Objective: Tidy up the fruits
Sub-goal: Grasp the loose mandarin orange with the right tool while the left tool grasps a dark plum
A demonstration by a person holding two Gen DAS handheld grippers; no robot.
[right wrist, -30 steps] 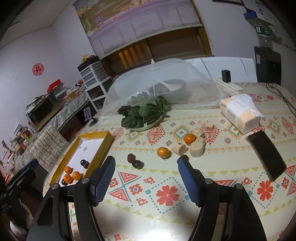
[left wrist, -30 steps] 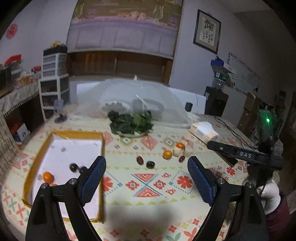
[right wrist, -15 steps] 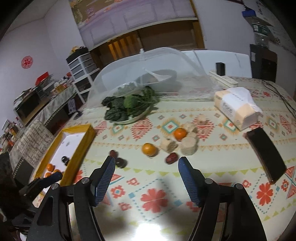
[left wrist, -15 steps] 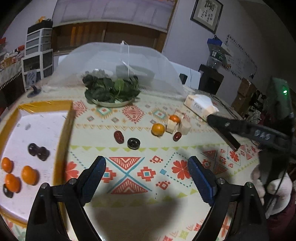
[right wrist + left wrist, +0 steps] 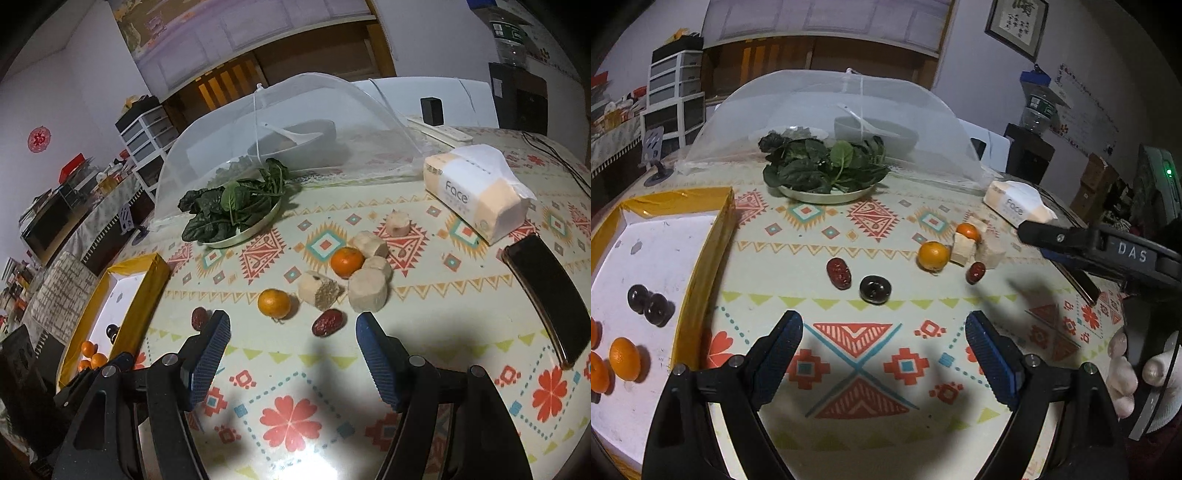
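A yellow-rimmed white tray (image 5: 701,236) at the left holds oranges (image 5: 624,358) and dark fruits (image 5: 650,304); it also shows in the right wrist view (image 5: 144,299). On the patterned table lie a red date (image 5: 839,272), a dark round fruit (image 5: 874,289), an orange (image 5: 933,254), a second orange (image 5: 967,232) and a small date (image 5: 975,272). My left gripper (image 5: 884,343) is open and empty, just short of the dark fruit. My right gripper (image 5: 293,339) is open and empty, close behind an orange (image 5: 274,302) and a date (image 5: 328,322).
Beige cut blocks (image 5: 367,291) lie around the second orange (image 5: 346,261). A plate of spinach (image 5: 236,210), a mesh food cover (image 5: 295,122), a tissue pack (image 5: 476,192) and a black phone (image 5: 546,295) are on the table.
Both grippers have moved forward and lower toward the loose fruit. The left one swung right, away from the tray. Both stay open and empty.
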